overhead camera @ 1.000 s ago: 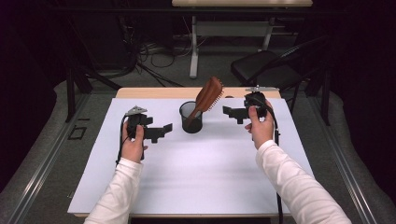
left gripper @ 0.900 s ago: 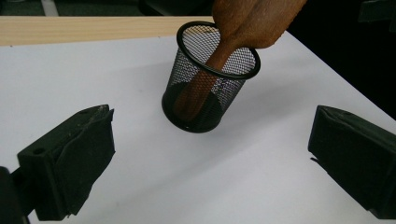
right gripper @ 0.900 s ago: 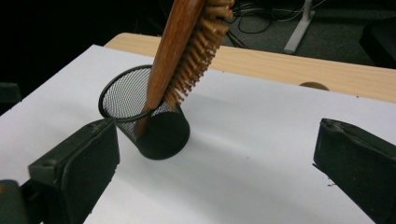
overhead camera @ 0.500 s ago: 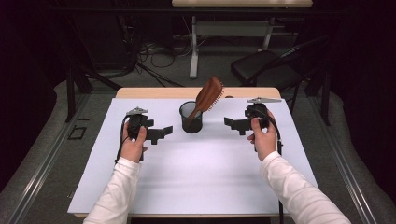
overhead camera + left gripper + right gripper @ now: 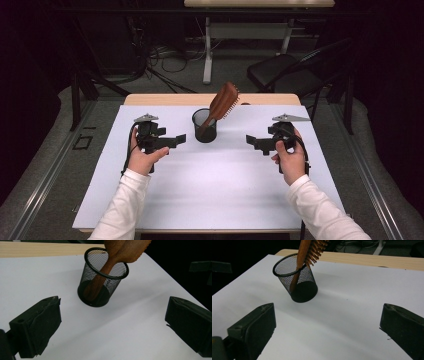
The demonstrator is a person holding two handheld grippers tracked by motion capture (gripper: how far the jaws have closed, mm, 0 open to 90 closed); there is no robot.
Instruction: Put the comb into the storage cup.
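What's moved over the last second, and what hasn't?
The right hand-held gripper drew back from the cup toward the person, jaws open, holding nothing. The left hand-held gripper stayed put, open. The hairbrush stands in the cup as before.

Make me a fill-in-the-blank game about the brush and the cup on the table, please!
1. The wooden hairbrush stands handle-down in a black mesh ____.
2. The mesh pen cup stands between the two ____.
3. The jaws of the left gripper and of the right gripper are both ____.
4. The white sheet lies on a ____ table.

Missing words: cup; grippers; open; wooden
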